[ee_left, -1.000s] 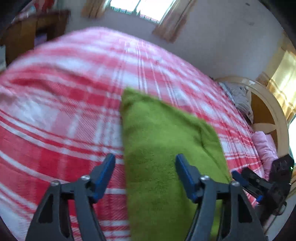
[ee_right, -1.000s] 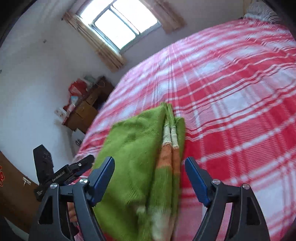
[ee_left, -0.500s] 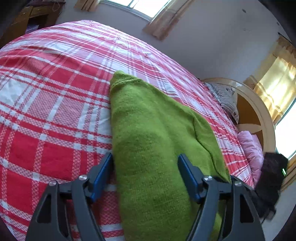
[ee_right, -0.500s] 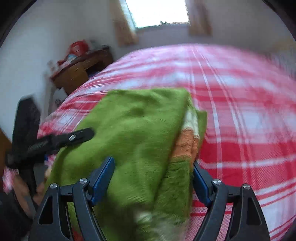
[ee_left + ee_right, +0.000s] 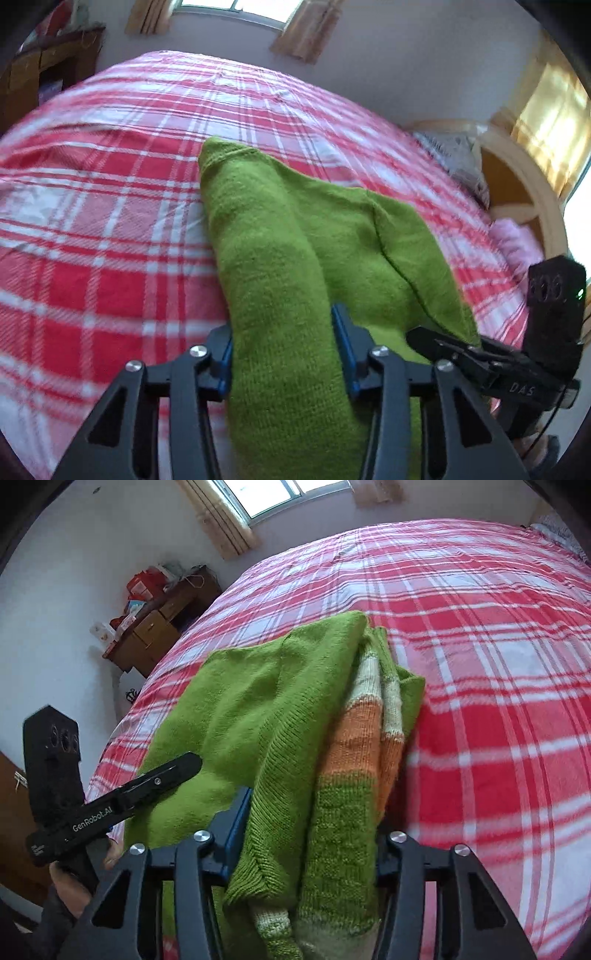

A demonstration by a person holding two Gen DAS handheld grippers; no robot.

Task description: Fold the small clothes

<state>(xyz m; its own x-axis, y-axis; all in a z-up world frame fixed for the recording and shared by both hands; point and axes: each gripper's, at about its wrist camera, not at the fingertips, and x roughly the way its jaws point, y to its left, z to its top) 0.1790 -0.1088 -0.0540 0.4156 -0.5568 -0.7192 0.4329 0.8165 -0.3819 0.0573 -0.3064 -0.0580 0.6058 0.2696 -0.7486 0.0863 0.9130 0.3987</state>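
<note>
While both tongs close | left tongs [image 5: 284, 354] narrow from wide apart onto green sweater's [image 5: 280, 266] near edge | right tongs [image 5: 310, 834] pinch its striped folded side [image 5: 369, 738] | sweater lies folded lengthwise on plaid bed [image 5: 92, 229] | judgement: grip forming for next fold

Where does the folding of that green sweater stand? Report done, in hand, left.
Done: the green sweater is already doubled lengthwise into a narrow stack on the plaid bedspread. In hand: left gripper and right gripper are closing on its near end, knit between the fingers. Left: probably a last fold toward the far end.
</note>
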